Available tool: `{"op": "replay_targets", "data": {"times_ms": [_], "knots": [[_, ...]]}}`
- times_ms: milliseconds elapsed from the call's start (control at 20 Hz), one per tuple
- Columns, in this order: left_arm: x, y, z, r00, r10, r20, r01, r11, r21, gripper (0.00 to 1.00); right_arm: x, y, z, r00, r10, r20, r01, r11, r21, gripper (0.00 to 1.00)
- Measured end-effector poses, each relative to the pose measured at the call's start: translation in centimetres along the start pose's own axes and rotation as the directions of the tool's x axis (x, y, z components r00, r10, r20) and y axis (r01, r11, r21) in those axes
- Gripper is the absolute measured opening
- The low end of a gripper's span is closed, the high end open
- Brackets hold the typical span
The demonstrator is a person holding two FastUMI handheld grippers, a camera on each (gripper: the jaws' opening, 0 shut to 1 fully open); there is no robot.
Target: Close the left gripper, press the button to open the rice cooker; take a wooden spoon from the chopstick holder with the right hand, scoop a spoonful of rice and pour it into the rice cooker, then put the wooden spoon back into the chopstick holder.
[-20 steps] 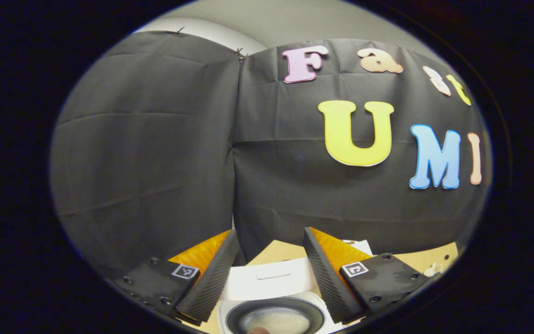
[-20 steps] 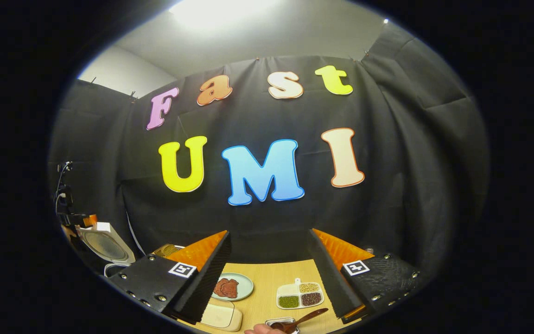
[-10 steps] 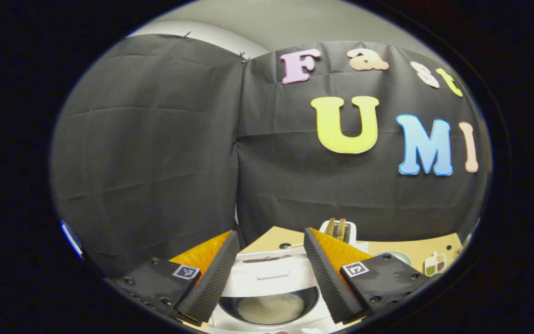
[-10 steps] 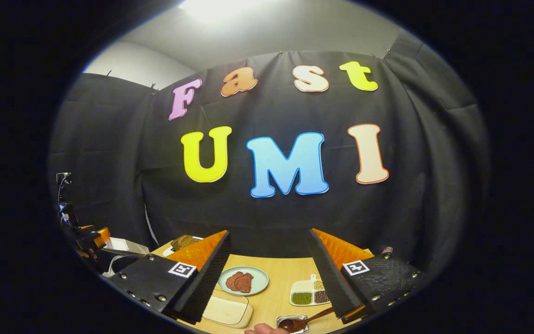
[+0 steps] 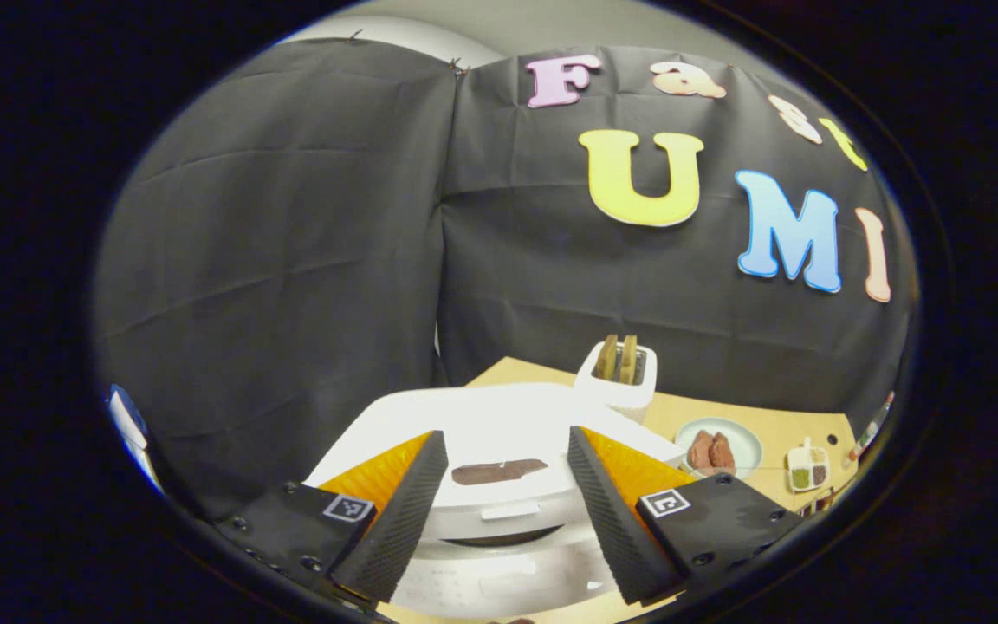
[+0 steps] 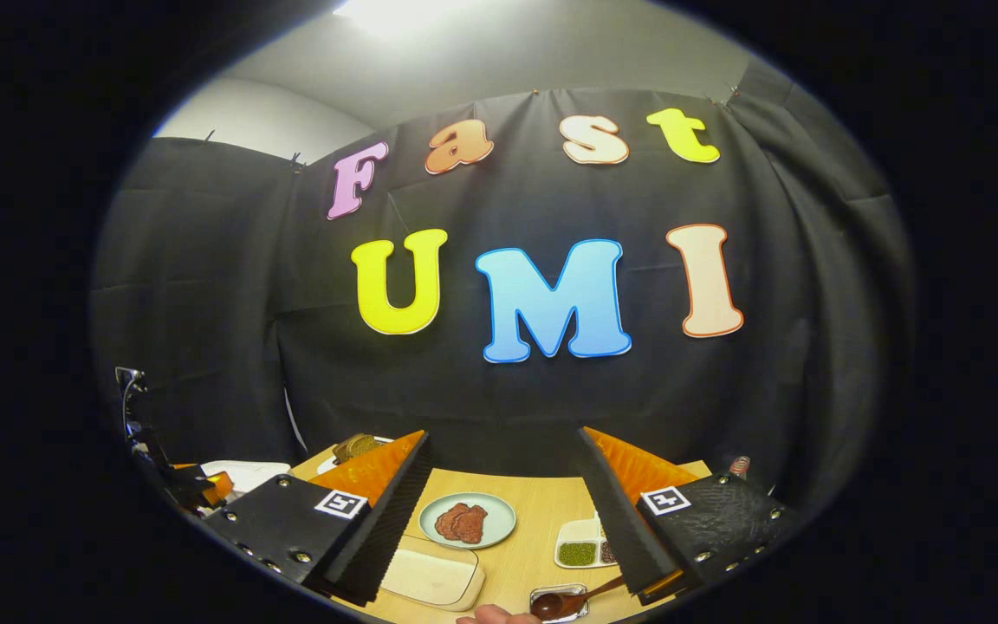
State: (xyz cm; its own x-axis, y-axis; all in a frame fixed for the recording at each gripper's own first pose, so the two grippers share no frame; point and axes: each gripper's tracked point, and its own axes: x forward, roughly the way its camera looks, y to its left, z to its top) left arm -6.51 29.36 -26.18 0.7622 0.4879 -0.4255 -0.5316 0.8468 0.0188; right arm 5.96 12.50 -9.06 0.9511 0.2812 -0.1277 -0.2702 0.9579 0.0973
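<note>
Now, in the left gripper view, the left gripper (image 5: pixel 499 511) sits at the bottom of the frame with its two fingers spread wide and nothing held between them. Framed in that gap, low in the centre, is the rice cooker (image 5: pixel 499 485): a white, rounded body whose lid looks lowered almost shut, leaving a thin dark slit along its front edge, with a dark brownish patch on top of the lid and a small pale latch tab just below it. Behind it, right of centre, a white toaster (image 5: pixel 618 374) stands on the wooden table (image 5: pixel 776 429) with two slices poking up. Further right lie a pale plate (image 5: pixel 718 444) with reddish-brown pieces on it and, near the right edge, a small divided dish (image 5: pixel 808 472) of beans. In the right gripper view, the right gripper (image 6: pixel 499 520) is likewise wide open and empty at the bottom of the frame. Between its fingers the same plate (image 6: pixel 467 520) lies on the table, the divided dish (image 6: pixel 581 548) to its right, and a cream rectangular tray (image 6: pixel 434 579) at lower left. At the very bottom centre a wooden spoon (image 6: pixel 570 600) rests with its dark bowl in a small container (image 6: pixel 551 602), its handle slanting up to the right, beside a fingertip (image 6: pixel 486 616). At the far left edge the other gripper's frame (image 6: pixel 178 481) appears, beside a white edge of the cooker (image 6: pixel 239 472).
</note>
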Motion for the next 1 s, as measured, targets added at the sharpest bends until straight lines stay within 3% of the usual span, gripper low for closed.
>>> {"op": "replay_targets", "data": {"times_ms": [150, 450, 550, 650, 800, 1000], "knots": [[0.2, -0.2, -1.4, 1.000, -0.004, -0.027, 0.005, 1.000, 0.016, 0.93, 0.1, 0.0, -0.1, 1.000, -0.003, -0.007, 0.003, 1.000, 0.005, 0.99], [0.7, -0.4, -4.3, 0.992, -0.013, -0.124, 0.016, 0.999, 0.027, 1.00, -0.4, 0.1, -0.4, 1.000, -0.005, -0.026, 0.006, 1.000, 0.018, 0.99], [0.6, -0.2, -5.7, 0.986, -0.016, -0.167, 0.025, 0.999, 0.048, 0.96, -0.6, 0.2, -0.8, 0.999, -0.007, -0.039, 0.008, 1.000, 0.029, 0.99], [0.7, -0.2, -5.5, 0.987, -0.018, -0.158, 0.030, 0.997, 0.072, 1.00, -0.8, -0.1, -1.0, 0.999, -0.013, -0.052, 0.015, 0.999, 0.044, 0.99], [0.6, -0.3, -5.7, 0.980, -0.019, -0.196, 0.033, 0.997, 0.069, 0.96, -1.0, -0.2, -1.3, 0.998, -0.021, -0.064, 0.026, 0.997, 0.079, 0.99], [0.8, -0.3, -5.6, 0.973, -0.038, -0.228, 0.053, 0.997, 0.059, 1.00, -1.2, 0.3, -1.3, 0.998, -0.016, -0.069, 0.023, 0.995, 0.095, 0.99]]}}
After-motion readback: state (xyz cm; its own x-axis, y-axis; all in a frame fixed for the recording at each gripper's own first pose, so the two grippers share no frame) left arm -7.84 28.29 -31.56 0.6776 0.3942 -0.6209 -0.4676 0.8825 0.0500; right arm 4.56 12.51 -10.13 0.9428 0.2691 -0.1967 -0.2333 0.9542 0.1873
